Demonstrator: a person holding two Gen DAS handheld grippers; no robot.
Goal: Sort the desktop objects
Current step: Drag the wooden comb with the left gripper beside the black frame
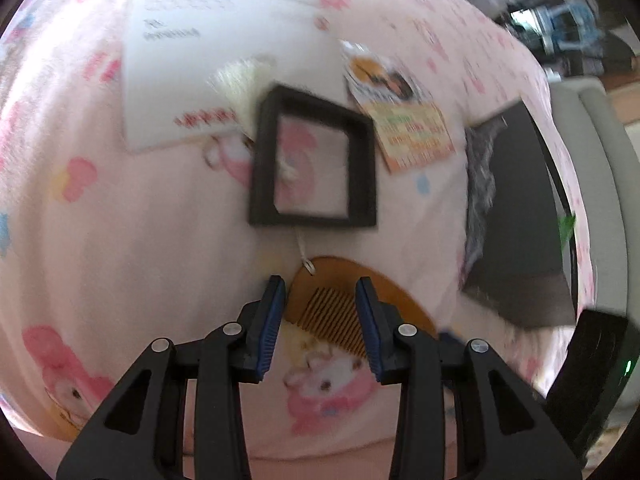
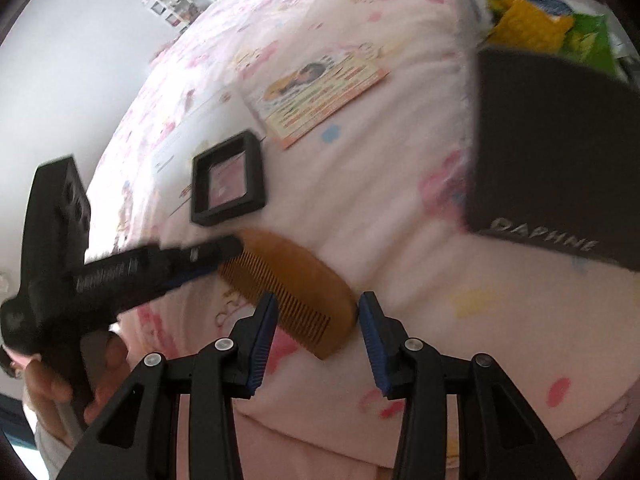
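A brown wooden comb [image 1: 328,308] lies on the pink cartoon-print cloth [image 1: 140,248]. My left gripper [image 1: 320,286] is open, its blue pads on either side of the comb's toothed part. In the right wrist view the same comb [image 2: 288,280] lies slantwise; my right gripper [image 2: 318,302] is open over its near right end. The left gripper [image 2: 224,250], held by a hand [image 2: 52,384], reaches the comb's far left end and is blurred. A white cord runs from the comb toward a black square frame [image 1: 312,164].
A white card [image 1: 208,52] with a pale tassel [image 1: 236,80] and a colourful printed card [image 1: 408,128] lie beyond the frame. A black "DAPHNE" box [image 2: 552,152] stands to the right, with yellow and green packets [image 2: 552,24] behind it. The table edge is near me.
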